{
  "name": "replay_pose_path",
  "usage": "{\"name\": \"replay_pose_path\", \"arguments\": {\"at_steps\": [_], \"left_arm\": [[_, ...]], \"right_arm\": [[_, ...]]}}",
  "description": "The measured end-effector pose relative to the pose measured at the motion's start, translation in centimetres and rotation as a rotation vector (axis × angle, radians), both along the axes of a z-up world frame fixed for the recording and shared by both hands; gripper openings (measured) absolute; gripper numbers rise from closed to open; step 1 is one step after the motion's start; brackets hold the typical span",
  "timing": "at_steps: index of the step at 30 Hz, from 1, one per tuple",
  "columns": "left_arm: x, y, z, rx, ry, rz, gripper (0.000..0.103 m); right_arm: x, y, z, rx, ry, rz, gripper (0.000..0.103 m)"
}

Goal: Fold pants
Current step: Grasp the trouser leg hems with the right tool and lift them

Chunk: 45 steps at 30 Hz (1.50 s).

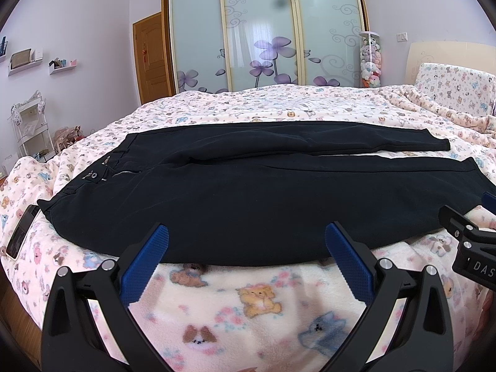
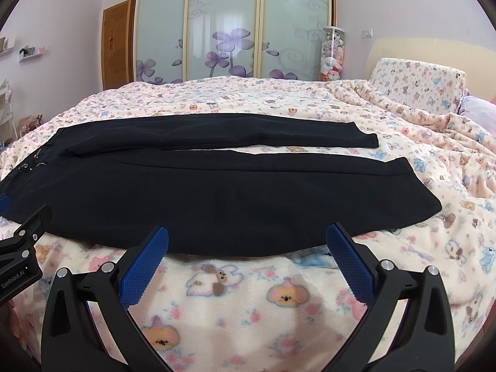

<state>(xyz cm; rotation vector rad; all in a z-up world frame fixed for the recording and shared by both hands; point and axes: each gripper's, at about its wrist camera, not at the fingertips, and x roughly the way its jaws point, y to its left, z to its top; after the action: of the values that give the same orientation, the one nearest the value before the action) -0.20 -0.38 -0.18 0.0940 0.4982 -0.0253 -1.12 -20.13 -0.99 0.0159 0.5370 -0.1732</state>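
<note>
Black pants point(image 1: 248, 192) lie spread flat across the bed, waistband at the left, both legs running to the right with a strip of blanket between them. In the right wrist view the same pants point(image 2: 217, 192) show their cuffs at the right. My left gripper point(image 1: 246, 241) stands open at the near edge of the closer leg, blue pads just over the fabric's border, nothing between them. My right gripper point(image 2: 248, 241) is open too, further along the same edge toward the cuff. The right gripper point(image 1: 465, 232) also shows at the right of the left wrist view.
A pink cartoon-print blanket point(image 1: 248, 303) covers the bed. A dark flat device point(image 1: 21, 232) lies at the bed's left edge near the waistband. A pillow point(image 2: 418, 83) and headboard are at the far right. Sliding wardrobe doors point(image 1: 263, 31) stand behind the bed.
</note>
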Motion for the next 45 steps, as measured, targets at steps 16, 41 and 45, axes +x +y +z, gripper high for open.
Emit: {"name": "replay_pose_path", "arguments": {"at_steps": [16, 41, 45], "left_arm": [[3.6, -0.9, 2.6, -0.063, -0.046, 0.004, 0.101], [7.6, -0.7, 0.9, -0.169, -0.012, 0.003, 0.101], [7.4, -0.8, 0.8, -0.165, -0.011, 0.000, 0.101]], "right_arm": [[2.8, -5.2, 4.0, 0.193, -0.096, 0.152, 0.102], [30.5, -34.2, 3.7, 0.479, 0.082, -0.149, 0.080], [32.7, -34.6, 2.3, 0.392, 0.131, -0.196, 0.069]]}}
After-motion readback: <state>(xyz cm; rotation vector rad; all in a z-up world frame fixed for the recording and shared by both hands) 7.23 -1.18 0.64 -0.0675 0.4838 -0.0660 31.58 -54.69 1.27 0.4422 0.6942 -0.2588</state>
